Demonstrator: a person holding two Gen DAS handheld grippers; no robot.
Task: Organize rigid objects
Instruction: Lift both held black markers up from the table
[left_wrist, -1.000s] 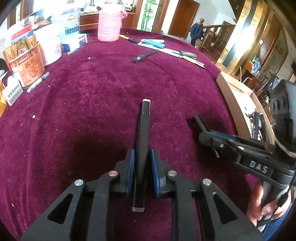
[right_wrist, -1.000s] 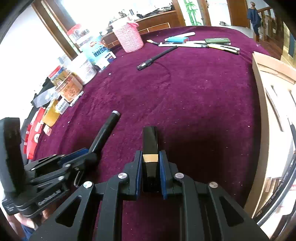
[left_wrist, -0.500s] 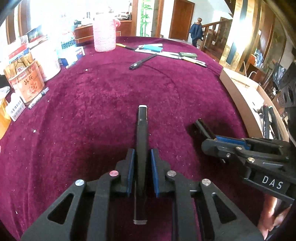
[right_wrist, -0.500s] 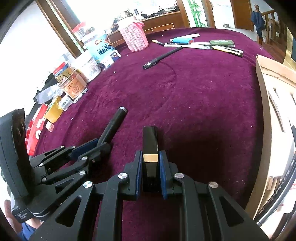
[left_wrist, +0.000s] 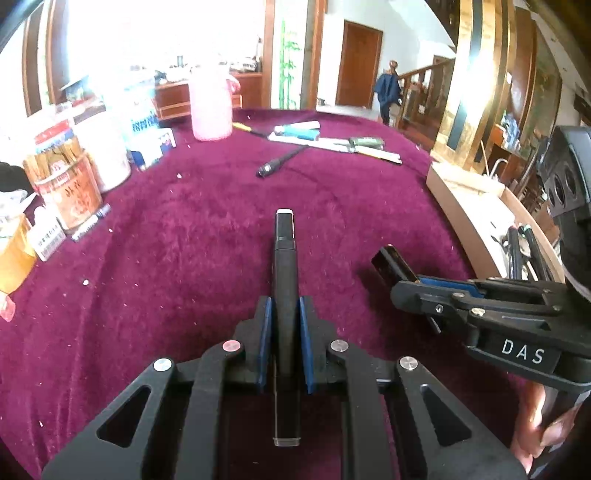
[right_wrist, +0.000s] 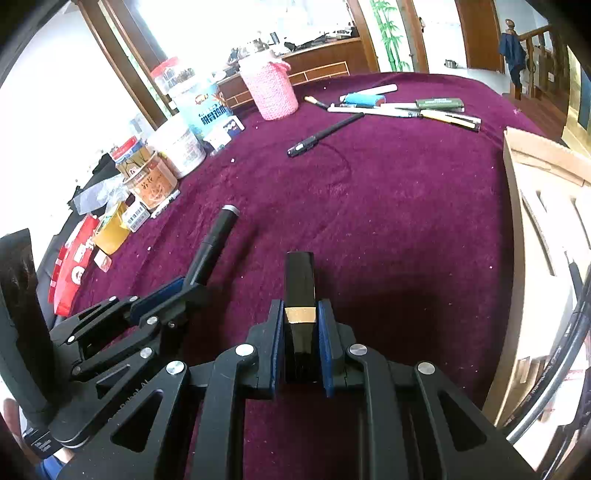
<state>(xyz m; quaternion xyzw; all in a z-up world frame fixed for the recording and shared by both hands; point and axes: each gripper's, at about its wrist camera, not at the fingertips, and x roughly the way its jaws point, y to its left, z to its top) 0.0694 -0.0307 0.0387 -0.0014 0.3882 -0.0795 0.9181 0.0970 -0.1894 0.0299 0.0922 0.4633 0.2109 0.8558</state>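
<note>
two grippers are loaded at once. the left gripper (left_wrist: 284, 343) is clamped on a long black pen (left_wrist: 283, 266) that sticks well forward past the blue pads, its white-tipped end pointing to the far side of the maroon tablecloth (left_wrist: 184, 240). the right gripper (right_wrist: 301, 343) is closed on a short black cap (right_wrist: 300, 288) with a gold band, held near its base. both hang above the cloth, near each other but apart. if the step in hand is capping, the risk is misalignment: the pen's long overhang could let it pivot in the pads, so the cap would meet it askew and slip out. more pens (right_wrist: 402, 107) lie far across the cloth, and a wooden tray (right_wrist: 535, 206) sits at the right.
</note>
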